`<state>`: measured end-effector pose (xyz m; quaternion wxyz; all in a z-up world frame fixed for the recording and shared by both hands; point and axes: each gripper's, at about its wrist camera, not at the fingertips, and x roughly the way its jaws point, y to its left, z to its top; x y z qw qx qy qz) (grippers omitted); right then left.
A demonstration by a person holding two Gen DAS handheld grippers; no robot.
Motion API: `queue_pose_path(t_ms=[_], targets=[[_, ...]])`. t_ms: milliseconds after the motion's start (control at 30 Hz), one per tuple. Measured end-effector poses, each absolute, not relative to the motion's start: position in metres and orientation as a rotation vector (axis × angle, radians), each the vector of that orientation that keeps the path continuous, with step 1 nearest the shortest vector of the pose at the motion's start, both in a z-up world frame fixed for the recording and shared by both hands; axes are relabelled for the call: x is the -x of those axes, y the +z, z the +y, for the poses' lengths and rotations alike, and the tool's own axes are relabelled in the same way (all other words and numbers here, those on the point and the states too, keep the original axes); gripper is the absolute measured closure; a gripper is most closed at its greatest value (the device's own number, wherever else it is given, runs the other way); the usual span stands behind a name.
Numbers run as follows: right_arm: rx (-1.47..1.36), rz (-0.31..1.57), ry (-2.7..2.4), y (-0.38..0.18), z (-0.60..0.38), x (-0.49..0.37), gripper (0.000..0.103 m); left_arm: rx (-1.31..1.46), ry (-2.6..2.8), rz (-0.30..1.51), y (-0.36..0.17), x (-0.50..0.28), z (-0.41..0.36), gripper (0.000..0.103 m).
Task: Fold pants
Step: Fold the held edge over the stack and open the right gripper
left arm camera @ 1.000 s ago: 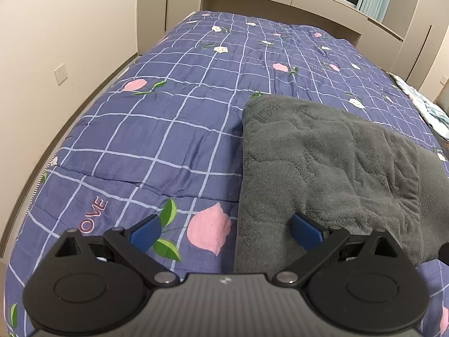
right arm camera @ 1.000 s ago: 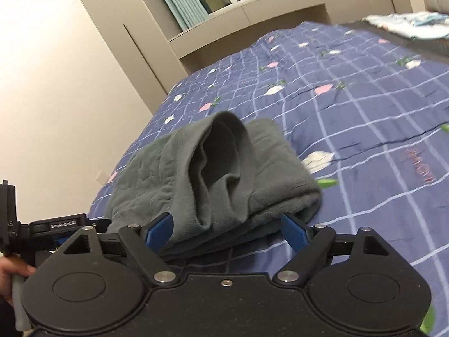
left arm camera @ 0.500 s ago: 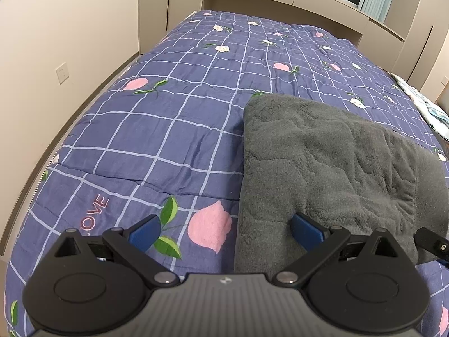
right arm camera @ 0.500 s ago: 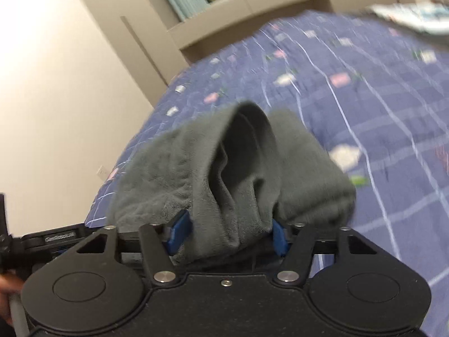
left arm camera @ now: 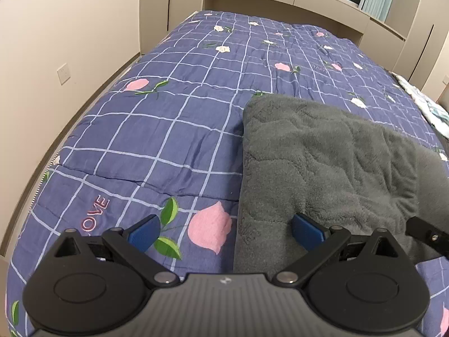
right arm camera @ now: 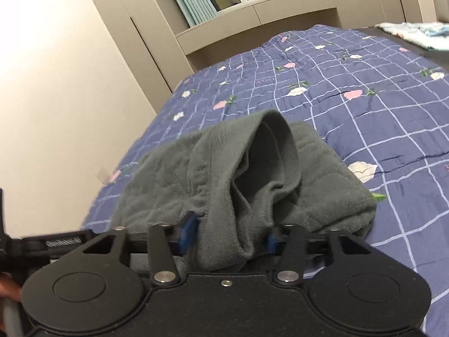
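Right Claw Pinching the Pants' Edge

Now clamped on a bunched fold of the grey pants [right arm camera: 224,174]: right gripper [right arm camera: 228,234], blue pads pressed into the fleece at the near edge. Spread wide, grasping nothing: left gripper [left arm camera: 224,229], one fingertip over the quilt [left arm camera: 157,129], the other touching the pants [left arm camera: 322,165]. Lying folded on the blue checked quilt, near its front edge.

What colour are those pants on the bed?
Dark grey, plain and fleecy. The pants show best in the left wrist view.

Even indoor light, fisheye-bent edges
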<state>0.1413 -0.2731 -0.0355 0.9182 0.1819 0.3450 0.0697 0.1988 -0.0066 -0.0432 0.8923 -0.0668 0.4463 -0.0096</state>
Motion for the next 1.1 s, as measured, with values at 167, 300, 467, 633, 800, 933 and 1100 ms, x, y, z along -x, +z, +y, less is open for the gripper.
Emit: queue_pose_path(t_ms=[167,300,467,633,800,933,1100], targets=[[-0.338,0.677,0.152,-0.030,-0.273,-0.144,0.087,0.163,-0.031,0.886,-0.030,-0.199,-0.003,0.002],[-0.349,0.637,0.170,-0.017,-0.287,-0.151,0.088,0.170,-0.037,0.847,-0.017,-0.202,-0.003,0.002],[-0.344,0.572,0.151,0.004,-0.312,-0.152,0.089,0.143,-0.047,0.844,-0.011,-0.211,-0.012,0.002],[-0.357,0.612,0.103,-0.011,-0.327,-0.154,0.088,0.085,-0.072,0.900,-0.029,-0.213,-0.032,0.002],[-0.398,0.666,0.071,-0.041,-0.334,-0.151,0.086,0.072,-0.081,0.903,-0.036,-0.206,-0.038,0.001],[-0.377,0.666,0.069,-0.041,-0.331,-0.151,0.083,0.067,-0.079,0.904,-0.036,-0.206,-0.038,0.001],[-0.331,0.663,0.044,-0.036,-0.327,-0.146,0.059,0.051,-0.079,0.901,-0.032,-0.206,-0.037,0.001]])
